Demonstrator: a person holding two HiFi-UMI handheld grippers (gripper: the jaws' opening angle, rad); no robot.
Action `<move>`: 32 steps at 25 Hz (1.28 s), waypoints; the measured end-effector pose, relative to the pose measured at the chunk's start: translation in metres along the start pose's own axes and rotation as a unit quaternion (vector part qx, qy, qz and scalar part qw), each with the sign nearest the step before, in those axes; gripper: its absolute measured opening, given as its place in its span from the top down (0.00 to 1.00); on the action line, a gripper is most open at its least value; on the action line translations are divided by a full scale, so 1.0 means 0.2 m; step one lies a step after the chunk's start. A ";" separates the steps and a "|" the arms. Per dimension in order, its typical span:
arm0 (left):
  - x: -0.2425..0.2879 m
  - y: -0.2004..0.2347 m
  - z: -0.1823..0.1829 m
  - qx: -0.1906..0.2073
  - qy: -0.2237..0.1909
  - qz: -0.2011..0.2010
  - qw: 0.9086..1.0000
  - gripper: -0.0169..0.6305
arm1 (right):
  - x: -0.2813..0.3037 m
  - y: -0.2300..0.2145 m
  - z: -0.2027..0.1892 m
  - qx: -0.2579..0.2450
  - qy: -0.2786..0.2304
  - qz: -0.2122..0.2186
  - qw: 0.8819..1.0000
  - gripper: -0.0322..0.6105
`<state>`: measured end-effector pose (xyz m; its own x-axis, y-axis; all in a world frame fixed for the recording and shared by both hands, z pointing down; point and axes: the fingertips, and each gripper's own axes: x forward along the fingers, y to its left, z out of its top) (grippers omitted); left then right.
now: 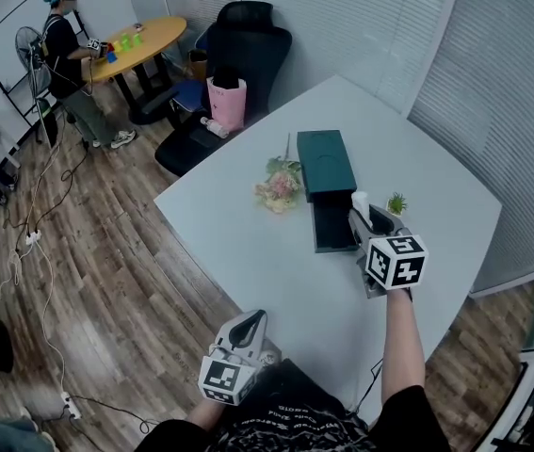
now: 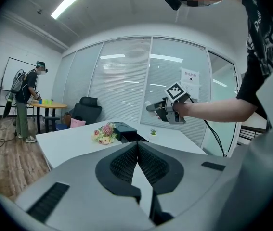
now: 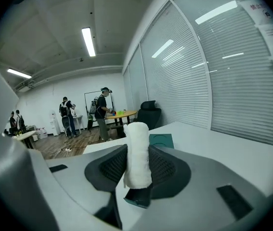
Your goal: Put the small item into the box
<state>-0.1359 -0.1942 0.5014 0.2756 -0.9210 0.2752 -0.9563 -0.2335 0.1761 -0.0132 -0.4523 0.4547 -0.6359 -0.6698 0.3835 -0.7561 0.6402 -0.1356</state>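
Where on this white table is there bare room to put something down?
Bare: the stretch of table between the bouquet and the left tongs, and the far corner behind the green lid. Crowded: around the open box, where the right tongs hold a white roll beside the plant.

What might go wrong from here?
The white roll sticks up past the jaws of the right hand-held gripper; a soft-looking item pinched like that may tilt or slip before it reaches the open box. The small plant stands close beside that gripper and might get knocked.
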 end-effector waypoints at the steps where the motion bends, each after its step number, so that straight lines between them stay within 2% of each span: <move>1: 0.01 0.01 0.01 -0.002 0.000 0.003 1.000 0.95 | 0.03 -0.01 -0.02 0.002 0.007 -0.001 1.000 0.74; 6: 0.08 0.00 0.01 0.004 -0.003 -0.006 1.000 0.95 | 0.19 -0.10 -0.15 0.016 0.047 -0.010 0.999 0.74; 12: 0.14 0.03 -0.01 0.001 0.006 -0.004 1.000 0.95 | 0.33 -0.17 -0.32 0.008 0.086 -0.020 0.996 0.74; 20: 0.20 0.06 -0.12 -0.012 0.055 -0.007 0.998 0.95 | 0.50 -0.16 -0.51 -0.064 0.152 -0.016 0.986 0.74; 29: 0.26 0.15 -0.19 -0.012 0.081 0.000 0.997 0.95 | 0.65 -0.24 -0.68 -0.031 0.193 -0.014 0.981 0.74; 32: 0.27 0.16 -0.20 -0.016 0.088 0.002 0.996 0.95 | 0.69 -0.26 -0.72 0.003 0.205 -0.015 0.979 0.74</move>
<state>-0.1475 -0.2399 0.5594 0.2875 -0.8526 0.4363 -0.9545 -0.2175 0.2039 -0.0391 -0.5234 0.6453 -0.4987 -0.4812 0.7210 -0.7753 0.6196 -0.1228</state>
